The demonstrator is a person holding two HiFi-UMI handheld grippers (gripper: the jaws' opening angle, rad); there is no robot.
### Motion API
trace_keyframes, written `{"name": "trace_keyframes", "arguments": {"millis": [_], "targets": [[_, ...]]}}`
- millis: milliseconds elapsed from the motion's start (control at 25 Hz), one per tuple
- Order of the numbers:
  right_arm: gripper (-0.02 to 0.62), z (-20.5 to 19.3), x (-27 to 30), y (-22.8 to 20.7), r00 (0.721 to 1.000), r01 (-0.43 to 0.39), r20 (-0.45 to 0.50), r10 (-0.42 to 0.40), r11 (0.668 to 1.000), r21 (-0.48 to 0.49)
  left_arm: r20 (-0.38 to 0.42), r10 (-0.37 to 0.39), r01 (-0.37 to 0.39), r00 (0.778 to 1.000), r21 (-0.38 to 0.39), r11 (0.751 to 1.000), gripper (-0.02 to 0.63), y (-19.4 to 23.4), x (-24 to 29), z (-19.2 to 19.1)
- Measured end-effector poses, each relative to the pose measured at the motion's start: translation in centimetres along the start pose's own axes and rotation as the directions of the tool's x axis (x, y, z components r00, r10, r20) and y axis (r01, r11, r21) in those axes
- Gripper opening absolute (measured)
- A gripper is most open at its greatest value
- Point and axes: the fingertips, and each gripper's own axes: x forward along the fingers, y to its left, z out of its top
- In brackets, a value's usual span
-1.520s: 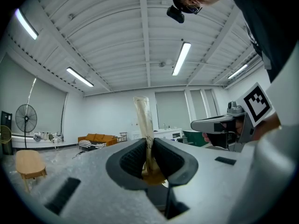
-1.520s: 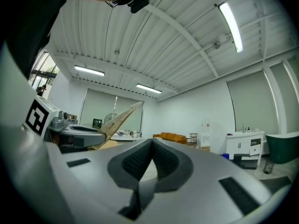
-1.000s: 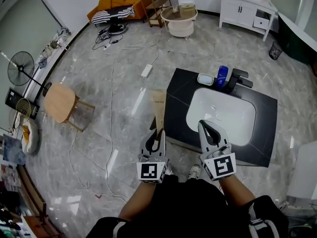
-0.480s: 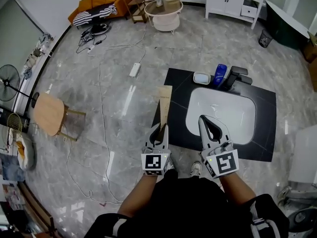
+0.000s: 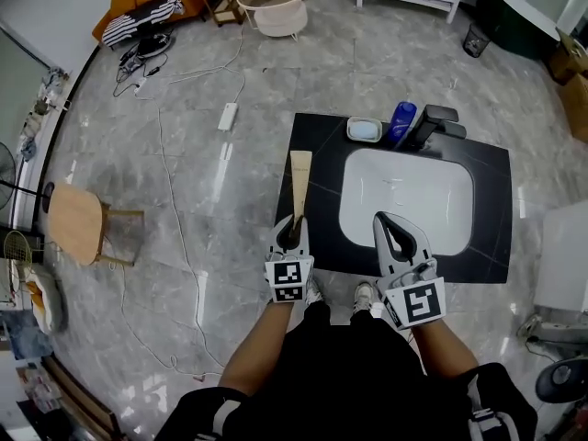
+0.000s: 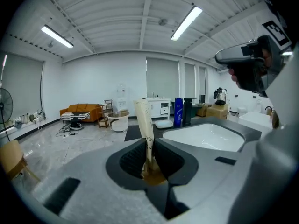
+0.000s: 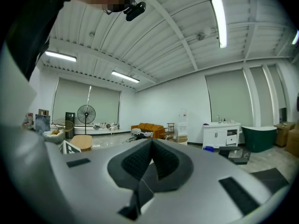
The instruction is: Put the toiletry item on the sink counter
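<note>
A long tan toiletry tube (image 5: 300, 180) points away from me over the left strip of the black sink counter (image 5: 491, 211). My left gripper (image 5: 292, 222) is shut on its near end. In the left gripper view the tube (image 6: 143, 120) stands up between the pads of the left gripper (image 6: 148, 143). My right gripper (image 5: 390, 219) is shut with nothing in it, above the front rim of the white basin (image 5: 406, 200). Its jaws meet in the right gripper view, where the right gripper (image 7: 150, 142) faces the room.
At the counter's back stand a soap dish (image 5: 364, 130), a blue bottle (image 5: 401, 122) and a black faucet (image 5: 434, 123). On the floor lie a power strip (image 5: 227, 116) with cables and a wooden stool (image 5: 77, 224). A round white basket (image 5: 276, 9) is far off.
The left gripper has carried the tube from beside the counter's left edge to above its left strip. The counter now lies closer. The right gripper stays shut over the basin.
</note>
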Motion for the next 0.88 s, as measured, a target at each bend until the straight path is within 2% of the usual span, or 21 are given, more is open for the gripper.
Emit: {"name": "trace_keyframes", "arguments": {"millis": [200, 360, 400, 440, 640, 800, 880], "targets": [[0.006, -1.7, -0.1, -0.8, 0.999, 0.030, -0.035, -0.031, 0.999, -0.033, -0.112, -0.011, 0.006, 0.994, -0.041, 0.999, 0.067, 0.7, 2.5, -4.2], [0.005, -2.7, -0.2, -1.2, 0.997, 0.044, -0.066, -0.046, 0.999, -0.032, -0.208, -0.004, -0.008, 0.978, -0.052, 0.999, 0.064, 0.9, 3.9, -7.2], [0.005, -2.8, -0.1, -1.2, 0.997, 0.044, -0.069, -0.046, 0.999, -0.031, -0.228, -0.001, -0.011, 0.974, -0.050, 0.999, 0.032, 0.9, 4.2, -7.8], [0.005, -2.9, -0.1, -1.1, 0.996, 0.043, -0.071, -0.045, 0.999, -0.032, -0.243, 0.000, -0.012, 0.970, -0.045, 0.999, 0.031, 0.9, 4.5, -8.2], [0.006, -2.5, 0.4, -1.1, 0.998, 0.034, -0.060, -0.036, 0.999, -0.037, -0.256, 0.004, -0.015, 0.967, -0.040, 0.999, 0.042, 0.5, 5.4, -8.9], [0.006, -2.3, 0.6, -0.9, 0.997, 0.029, -0.070, -0.031, 0.999, -0.028, -0.244, 0.015, -0.026, 0.970, -0.041, 0.999, 0.140, 0.9, 5.2, -8.4], [0.006, -2.2, 0.7, -0.9, 0.997, 0.024, -0.071, -0.025, 0.999, -0.024, -0.215, 0.026, -0.033, 0.976, -0.032, 0.999, 0.158, 1.2, 4.5, -7.3]]}}
